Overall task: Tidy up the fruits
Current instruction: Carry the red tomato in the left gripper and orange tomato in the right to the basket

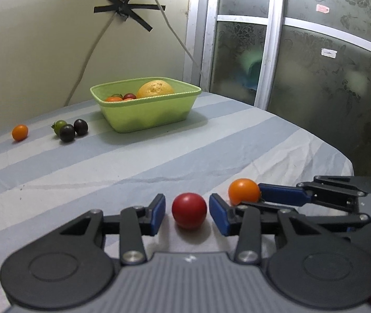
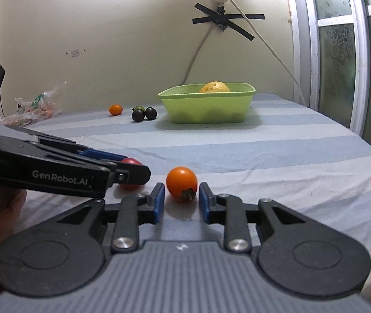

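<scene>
Hiding half the red tomato [image 2: 131, 161] in right view, left gripper [image 1: 187, 210]; both fingers [image 2: 158, 202] released, untouching.

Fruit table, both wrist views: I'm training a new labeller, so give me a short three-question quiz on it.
1. True or false: the left gripper clamps the red tomato.
2. Which fruit sits between the right gripper's fingers? A) orange tomato B) dark tomato C) green tomato
3. Fill in: the big yellow fruit lies in the green ____.

Key: 1 false, there are gaps on both sides; 2 A; 3 basket.
</scene>
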{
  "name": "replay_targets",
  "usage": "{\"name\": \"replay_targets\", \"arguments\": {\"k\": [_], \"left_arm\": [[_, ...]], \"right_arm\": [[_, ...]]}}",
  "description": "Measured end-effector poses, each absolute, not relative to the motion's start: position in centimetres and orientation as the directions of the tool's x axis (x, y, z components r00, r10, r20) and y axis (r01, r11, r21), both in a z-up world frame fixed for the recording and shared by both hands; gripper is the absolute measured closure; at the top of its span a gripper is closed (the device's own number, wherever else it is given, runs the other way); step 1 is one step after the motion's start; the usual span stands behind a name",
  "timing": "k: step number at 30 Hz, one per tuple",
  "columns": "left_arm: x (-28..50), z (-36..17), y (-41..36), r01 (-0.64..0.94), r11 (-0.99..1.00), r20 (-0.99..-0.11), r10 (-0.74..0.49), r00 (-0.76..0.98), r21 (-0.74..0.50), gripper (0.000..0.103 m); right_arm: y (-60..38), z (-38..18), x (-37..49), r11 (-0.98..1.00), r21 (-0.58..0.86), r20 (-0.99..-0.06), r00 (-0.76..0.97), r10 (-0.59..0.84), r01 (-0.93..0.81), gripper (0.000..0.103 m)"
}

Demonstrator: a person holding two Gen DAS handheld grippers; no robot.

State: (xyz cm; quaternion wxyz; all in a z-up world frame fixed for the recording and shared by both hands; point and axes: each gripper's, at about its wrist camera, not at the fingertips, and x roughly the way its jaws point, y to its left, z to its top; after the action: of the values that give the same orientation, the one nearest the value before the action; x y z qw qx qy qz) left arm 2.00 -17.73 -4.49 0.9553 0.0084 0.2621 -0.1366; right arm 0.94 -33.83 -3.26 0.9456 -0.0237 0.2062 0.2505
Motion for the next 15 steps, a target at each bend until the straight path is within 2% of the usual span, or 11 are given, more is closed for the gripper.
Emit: {"name": "replay_targets", "arguments": {"k": [2,5,15], "left_arm": [[1.84,-4.48,-17.82,0.263,0.964,-0.498,-0.248,0.831,-0.041,0.064],[1.72,-4.48,-17.94,0.260,0.965,-0.494,-0.239,0.836,-0.027,0.061],[1.30,-4.31,-17.99,0.264,0.964,-0.475,-0.226,0.851,0.013,0.060]], "right_arm": [[-33.95,-3.28,0.81,0.876,0.056,-0.396,0.794,0.460,-0.479,0.064],[-34.05,-3.32,0.71,0.876,0.062,-0.395,0.795,0.461,-0.477,0.063],[-33.85,-3.28,0.59,0.878,0.049,-0.380,0.804,0.457,-0.476,0.064]]}}
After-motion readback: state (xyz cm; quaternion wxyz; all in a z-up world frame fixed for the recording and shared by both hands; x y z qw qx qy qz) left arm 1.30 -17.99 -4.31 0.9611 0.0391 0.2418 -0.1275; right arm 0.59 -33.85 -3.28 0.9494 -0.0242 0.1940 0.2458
